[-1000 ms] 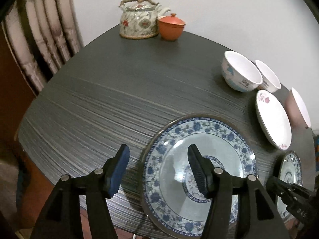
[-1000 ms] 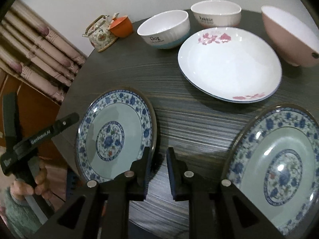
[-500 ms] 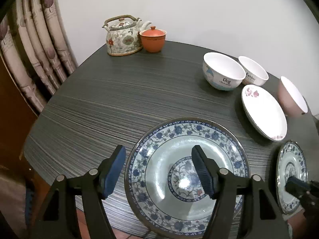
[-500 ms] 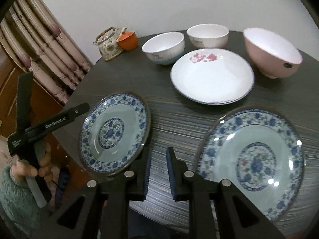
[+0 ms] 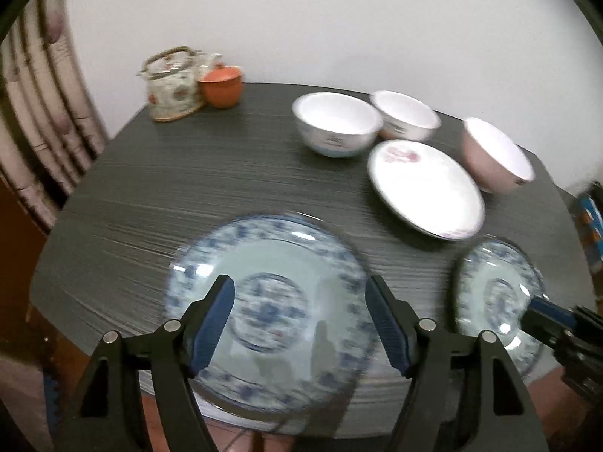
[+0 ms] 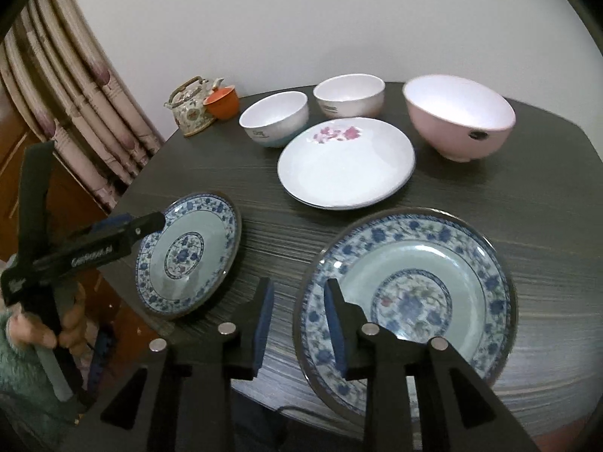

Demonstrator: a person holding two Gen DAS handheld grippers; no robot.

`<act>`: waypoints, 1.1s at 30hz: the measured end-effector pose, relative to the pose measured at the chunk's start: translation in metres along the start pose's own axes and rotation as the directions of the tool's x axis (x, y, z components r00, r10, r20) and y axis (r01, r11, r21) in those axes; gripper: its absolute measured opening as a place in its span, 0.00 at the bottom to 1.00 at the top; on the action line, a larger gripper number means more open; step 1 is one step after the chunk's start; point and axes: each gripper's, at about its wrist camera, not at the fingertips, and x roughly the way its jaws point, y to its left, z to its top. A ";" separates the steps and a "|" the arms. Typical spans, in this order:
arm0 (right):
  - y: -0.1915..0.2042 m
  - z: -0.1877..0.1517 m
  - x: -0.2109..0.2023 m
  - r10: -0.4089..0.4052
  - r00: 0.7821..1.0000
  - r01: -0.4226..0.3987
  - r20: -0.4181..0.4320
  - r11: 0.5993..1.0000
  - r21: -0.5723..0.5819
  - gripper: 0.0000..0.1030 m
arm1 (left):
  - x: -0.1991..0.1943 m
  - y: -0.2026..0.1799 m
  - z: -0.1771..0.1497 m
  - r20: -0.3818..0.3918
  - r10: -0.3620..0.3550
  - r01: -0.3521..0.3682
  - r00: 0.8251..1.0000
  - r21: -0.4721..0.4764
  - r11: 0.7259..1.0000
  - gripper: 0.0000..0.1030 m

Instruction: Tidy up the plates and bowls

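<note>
While both jaws have just been opening, left gripper (image 5: 299,318) spread above a blue-patterned plate (image 5: 271,263), right gripper (image 6: 297,318) parted, empty, over the dark surface (image 6: 490,188), between two blue plates, white plate (image 6: 346,162) and three bowls beyond.

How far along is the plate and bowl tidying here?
Nothing looks done: the left blue plate, right blue plate, white plate, white bowls and pink bowl sit apart on the table. In hand: nothing; the left gripper and right gripper have just been opening, empty. Left: all stacking.
</note>
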 end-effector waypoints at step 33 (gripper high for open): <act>-0.147 -0.009 -0.027 0.064 0.997 -0.044 -0.052 0.949 0.314 0.28 | 0.049 -0.093 -0.011 -0.268 -0.319 0.288 0.909 -0.149 0.946 0.66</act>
